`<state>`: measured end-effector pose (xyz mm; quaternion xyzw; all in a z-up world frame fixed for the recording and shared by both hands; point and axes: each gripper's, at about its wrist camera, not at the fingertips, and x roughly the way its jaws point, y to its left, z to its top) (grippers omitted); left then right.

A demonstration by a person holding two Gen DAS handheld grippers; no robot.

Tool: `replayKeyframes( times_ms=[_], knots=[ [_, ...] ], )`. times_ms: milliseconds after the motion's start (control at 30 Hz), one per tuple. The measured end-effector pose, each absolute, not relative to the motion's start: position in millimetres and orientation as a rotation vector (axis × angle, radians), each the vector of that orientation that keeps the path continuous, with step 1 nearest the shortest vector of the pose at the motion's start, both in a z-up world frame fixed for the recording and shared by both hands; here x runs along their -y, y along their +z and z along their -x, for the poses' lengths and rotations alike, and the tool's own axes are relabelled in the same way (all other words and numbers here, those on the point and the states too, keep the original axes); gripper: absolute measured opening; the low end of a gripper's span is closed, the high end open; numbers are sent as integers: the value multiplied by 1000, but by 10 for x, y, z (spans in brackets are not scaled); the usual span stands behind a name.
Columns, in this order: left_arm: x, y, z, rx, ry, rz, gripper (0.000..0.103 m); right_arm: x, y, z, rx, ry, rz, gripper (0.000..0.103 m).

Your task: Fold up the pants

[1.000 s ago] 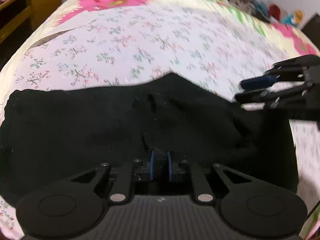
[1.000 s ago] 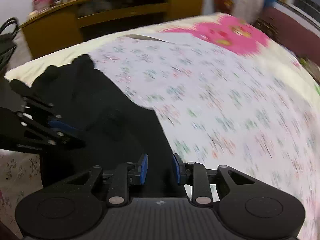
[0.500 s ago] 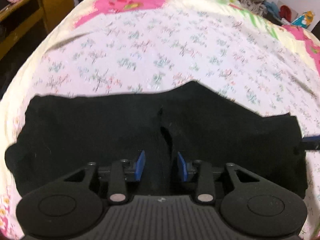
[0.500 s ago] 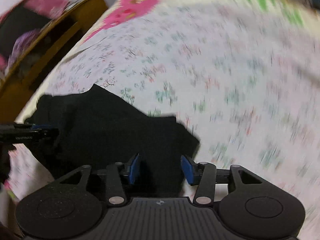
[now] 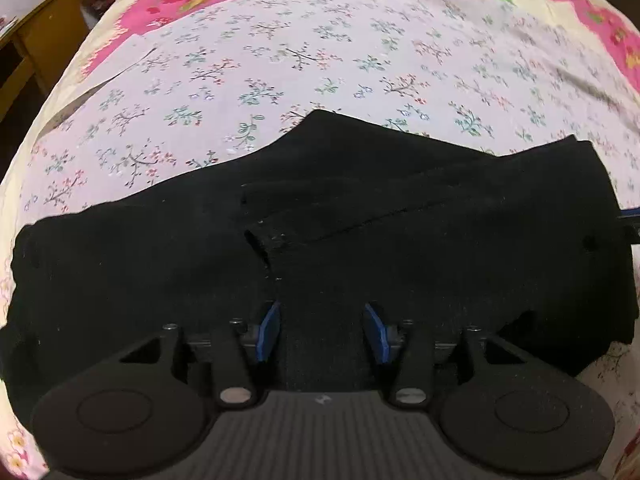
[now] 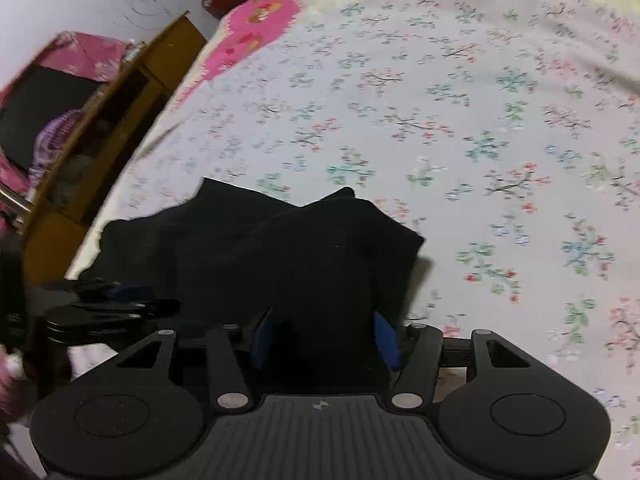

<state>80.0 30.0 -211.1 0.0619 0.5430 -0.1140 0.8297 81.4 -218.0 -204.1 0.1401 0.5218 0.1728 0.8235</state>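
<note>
Pants (image 5: 420, 240), black, lying flat on the flowered bedsheet (image 5: 320, 60), folded into a wide band with one layer over another and a slanted edge across the middle. Left gripper (image 5: 324, 330) pointing steeply down over the near edge of the pants, blue pads spread apart after just opening, black cloth showing in the gap but not pinched. Right gripper (image 6: 325, 338) over the right end of the pants, jaws likewise just opened and standing apart, cloth between the pads but loose. Seen from the right wrist, left gripper (image 6: 120, 304) at the left side of the pants, low over the cloth. Wooden shelf (image 6: 104, 128) beyond the left edge of the bedsheet.
</note>
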Motion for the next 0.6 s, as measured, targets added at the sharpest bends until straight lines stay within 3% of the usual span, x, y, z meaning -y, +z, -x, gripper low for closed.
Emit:
replayKeyframes(
  times_ms=[233,333,367,433,533,600],
  knots=[
    [-302,-2151,-891,-1170,-243,-132,59,2634,-2356,-831,-1139,297,-582,44],
    [-291,-2152,-880,-1160,-240,-161,63,2499,-2498,-898,-1141,361,-604,54],
    [-295,-2152,-881,-1156,-233,-173,64,2448,-2527,-931,-1136,366,-607,51],
    [-329,-2159,-893,-1157,-217,-184,66,2376,-2517,-984,-1139,348,-600,22],
    [-375,-2223,-931,-1198,-218,-135,66,2422,-2324,-926,-1126,361,-628,5],
    [-309,-2244,-938,-1210,-229,-141,66,2493,-2221,-839,-1129,388,-670,3]
  ],
)
